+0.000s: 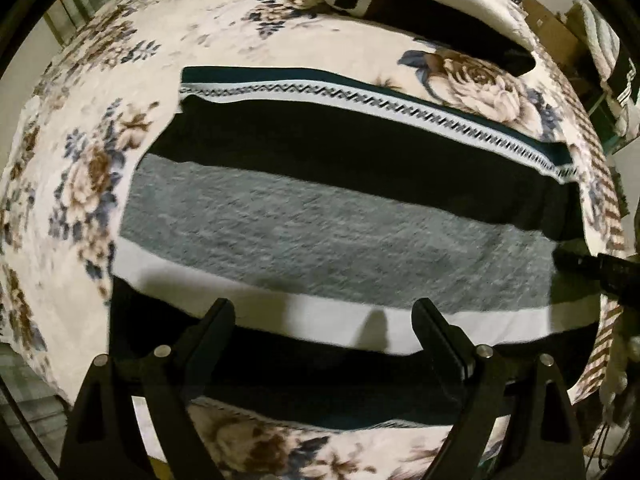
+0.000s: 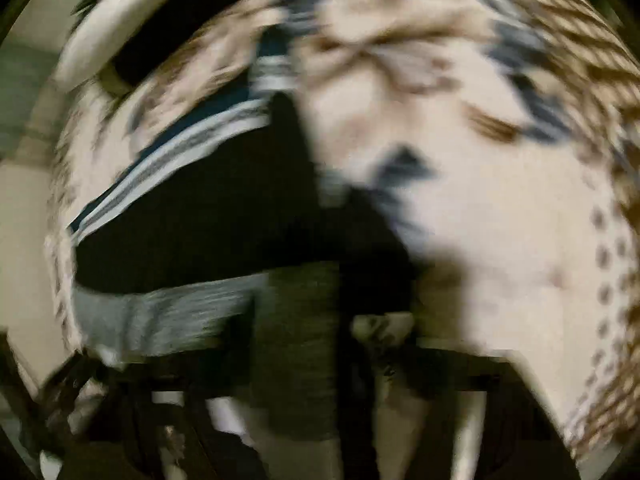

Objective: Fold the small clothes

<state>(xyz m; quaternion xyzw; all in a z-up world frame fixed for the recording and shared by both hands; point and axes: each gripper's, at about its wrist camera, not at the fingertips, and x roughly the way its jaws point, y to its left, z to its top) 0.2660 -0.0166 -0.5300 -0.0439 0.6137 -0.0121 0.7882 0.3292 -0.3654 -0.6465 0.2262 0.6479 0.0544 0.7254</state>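
The left gripper (image 1: 324, 316) hangs with jaws wide apart and empty over the near edge of the striped knit garment — black, white and grey bands (image 1: 320, 232) — which lies spread flat on the cream floral blanket (image 1: 80, 184). The right gripper (image 2: 340, 320) is badly blurred; cloth seems to sit between its jaws, but I cannot tell if it is pinched. Better to catch both near corners evenly before folding toward the patterned far hem (image 1: 360, 100).

The right wrist view is smeared throughout: the right hand-held gripper (image 2: 352, 360) at 6 o'clock is a dark blur, its jaws unreadable. In the left wrist view, a dark garment (image 1: 440, 12) at 12 o'clock is cut off by the rim.
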